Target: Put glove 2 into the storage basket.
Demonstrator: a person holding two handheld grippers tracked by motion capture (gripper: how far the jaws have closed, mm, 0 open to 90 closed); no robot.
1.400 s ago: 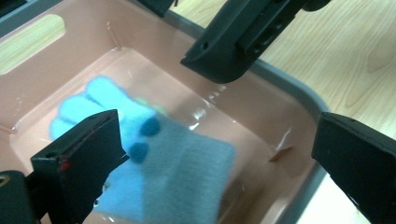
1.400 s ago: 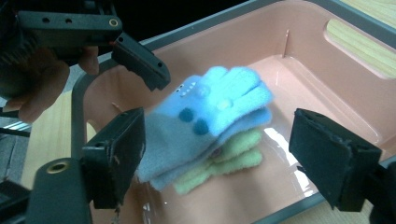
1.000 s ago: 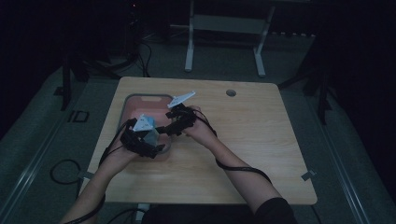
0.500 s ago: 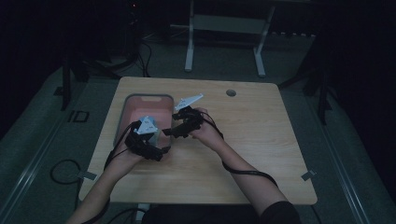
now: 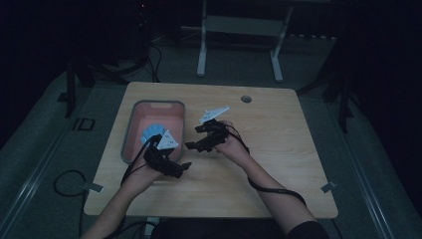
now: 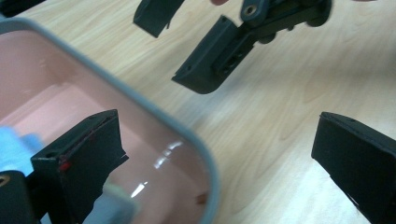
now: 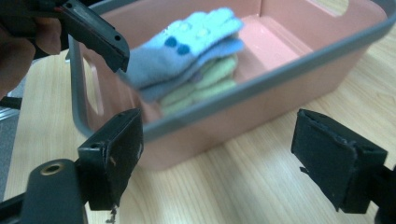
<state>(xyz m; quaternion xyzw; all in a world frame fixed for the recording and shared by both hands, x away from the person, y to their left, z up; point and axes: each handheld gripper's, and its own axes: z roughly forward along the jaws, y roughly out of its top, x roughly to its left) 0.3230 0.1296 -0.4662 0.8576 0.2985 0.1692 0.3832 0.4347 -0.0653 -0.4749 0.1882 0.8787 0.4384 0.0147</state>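
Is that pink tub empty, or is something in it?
Not empty. The pink tub holds folded cloth items: a light blue one with dark dots lying on pale green ones, seen in the right gripper view.

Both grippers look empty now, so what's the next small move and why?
Probably draw both grippers back from the pink bin. The folded socks already lie inside it, and the left gripper and right gripper both stand open, holding nothing, over the table.

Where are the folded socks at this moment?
The socks lie stacked inside the pink bin, on the table's left side in the high view, just ahead of the left gripper.
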